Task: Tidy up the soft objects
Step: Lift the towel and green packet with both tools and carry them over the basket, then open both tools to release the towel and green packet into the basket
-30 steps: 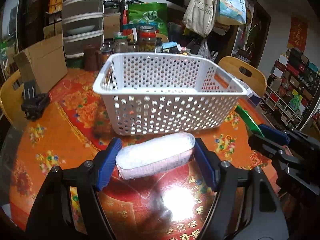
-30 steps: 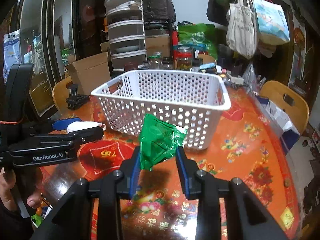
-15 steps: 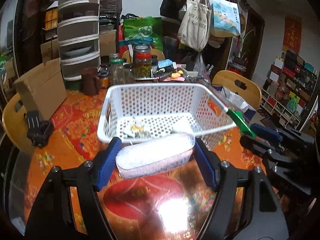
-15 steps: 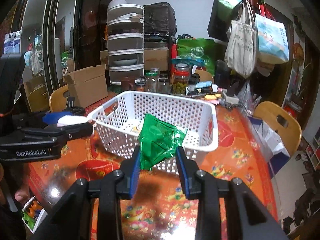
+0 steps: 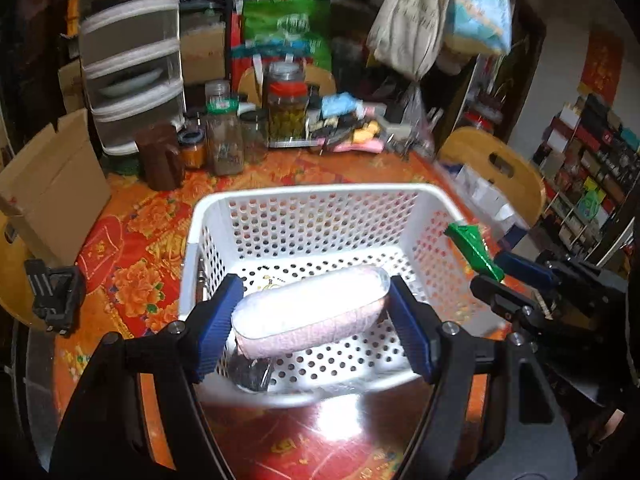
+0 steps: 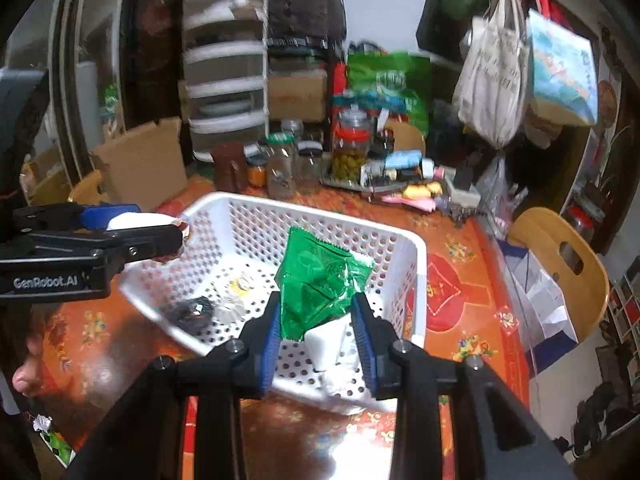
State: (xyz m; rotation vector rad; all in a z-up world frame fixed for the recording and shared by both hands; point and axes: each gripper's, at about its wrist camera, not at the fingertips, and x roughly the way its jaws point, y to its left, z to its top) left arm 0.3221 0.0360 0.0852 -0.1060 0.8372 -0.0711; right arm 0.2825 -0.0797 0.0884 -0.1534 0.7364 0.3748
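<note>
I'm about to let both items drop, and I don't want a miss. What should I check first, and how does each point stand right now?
1. Left gripper holds the pink pack: ok.
2. Pink pack is over the basket floor: ok.
3. Right gripper holds the green packet: ok.
4. Green packet is inside the basket rim: ok in the right view.
5. Landing spots are free: not ok, a dark wrapper lies under the pink pack.
6. Drop height is small: cannot tell.
</note>
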